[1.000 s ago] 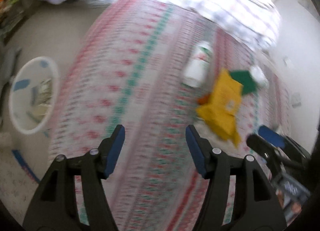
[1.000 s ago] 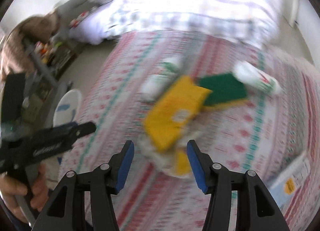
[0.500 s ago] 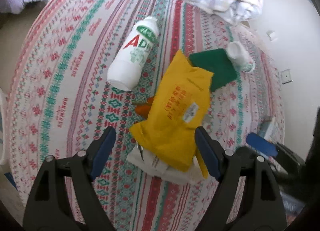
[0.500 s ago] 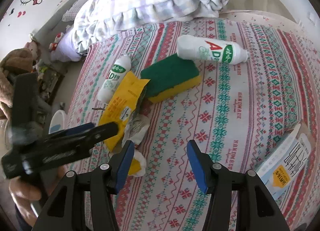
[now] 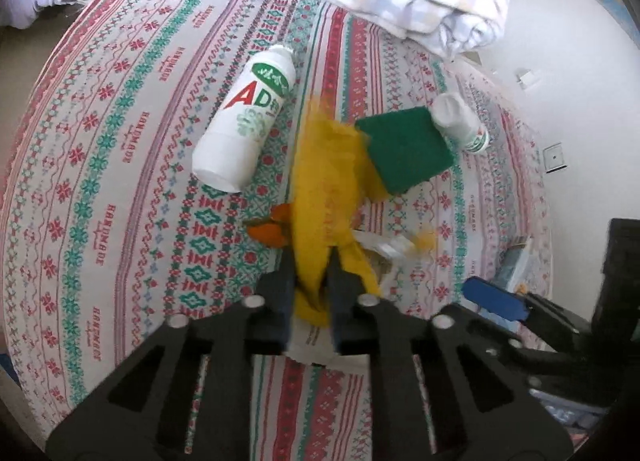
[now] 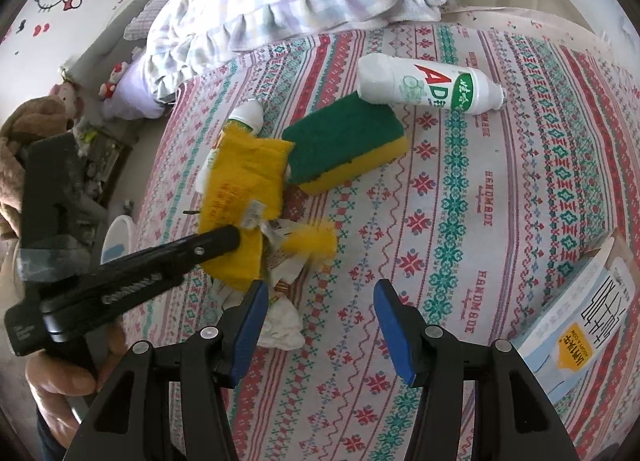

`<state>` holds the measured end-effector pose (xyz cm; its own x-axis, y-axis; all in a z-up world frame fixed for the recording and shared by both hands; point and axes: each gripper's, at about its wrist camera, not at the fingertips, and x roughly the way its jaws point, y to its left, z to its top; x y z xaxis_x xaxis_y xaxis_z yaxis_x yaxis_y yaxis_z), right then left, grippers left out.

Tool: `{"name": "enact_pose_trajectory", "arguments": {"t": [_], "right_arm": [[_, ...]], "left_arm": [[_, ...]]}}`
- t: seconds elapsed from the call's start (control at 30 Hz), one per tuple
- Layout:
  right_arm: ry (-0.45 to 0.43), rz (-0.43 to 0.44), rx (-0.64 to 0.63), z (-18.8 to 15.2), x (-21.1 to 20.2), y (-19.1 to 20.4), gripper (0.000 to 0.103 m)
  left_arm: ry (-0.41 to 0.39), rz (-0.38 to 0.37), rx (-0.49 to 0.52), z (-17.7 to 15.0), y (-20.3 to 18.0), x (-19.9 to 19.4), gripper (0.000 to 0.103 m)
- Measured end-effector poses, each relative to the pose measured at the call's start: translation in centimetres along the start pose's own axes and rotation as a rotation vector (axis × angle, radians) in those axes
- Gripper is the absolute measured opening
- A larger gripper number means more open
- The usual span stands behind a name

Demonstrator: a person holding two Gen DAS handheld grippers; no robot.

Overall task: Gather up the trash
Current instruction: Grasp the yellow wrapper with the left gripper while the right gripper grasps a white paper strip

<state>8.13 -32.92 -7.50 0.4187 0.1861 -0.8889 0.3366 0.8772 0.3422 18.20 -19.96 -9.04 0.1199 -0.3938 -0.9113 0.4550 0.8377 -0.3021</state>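
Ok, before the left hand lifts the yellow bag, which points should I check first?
1. Left gripper jaws, which have just been closing, pinch the yellow bag: ok.
2. Grip firm enough: cannot tell.
3. Bag free of the green sponge: cannot tell, they touch.
4. White wrappers beneath the bag will stay behind: cannot tell.
5. Right gripper open and empty: ok.
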Motion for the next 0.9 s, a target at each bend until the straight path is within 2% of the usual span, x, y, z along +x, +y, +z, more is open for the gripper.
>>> {"name": "enact_pose_trajectory", "arguments": {"t": [0.23, 0.33, 0.53, 0.7, 0.9], "right_arm": [[0.015, -0.003, -0.021, 0.0, 0.7, 0.5, 0.056], [0.025, 0.026, -0.020, -0.1, 1.0, 0.8, 0.056], [0.050, 0.065, -0.034, -0.3, 2.2, 1.9, 0.056], [0.073, 0.111, 0.024, 0.1, 3.8, 2.0, 0.056], [0.070, 0.091, 0.043, 0.3, 5.2, 2.9, 0.056]], "left_arm": [[-0.030, -0.117, -0.069, 0.1, 1.5, -2.8, 0.014], [-0.025, -0.167, -0.107, -0.1, 2.5, -3.3, 0.014], [-0.023, -0.160, -0.170, -0.6, 4.7, -4.4, 0.014], [-0.051, -0.132, -0.194, -1.6, 6.4, -6.2, 0.014], [-0.055, -0.090, -0.231, -2.4, 8.5, -7.0, 0.014]]}}
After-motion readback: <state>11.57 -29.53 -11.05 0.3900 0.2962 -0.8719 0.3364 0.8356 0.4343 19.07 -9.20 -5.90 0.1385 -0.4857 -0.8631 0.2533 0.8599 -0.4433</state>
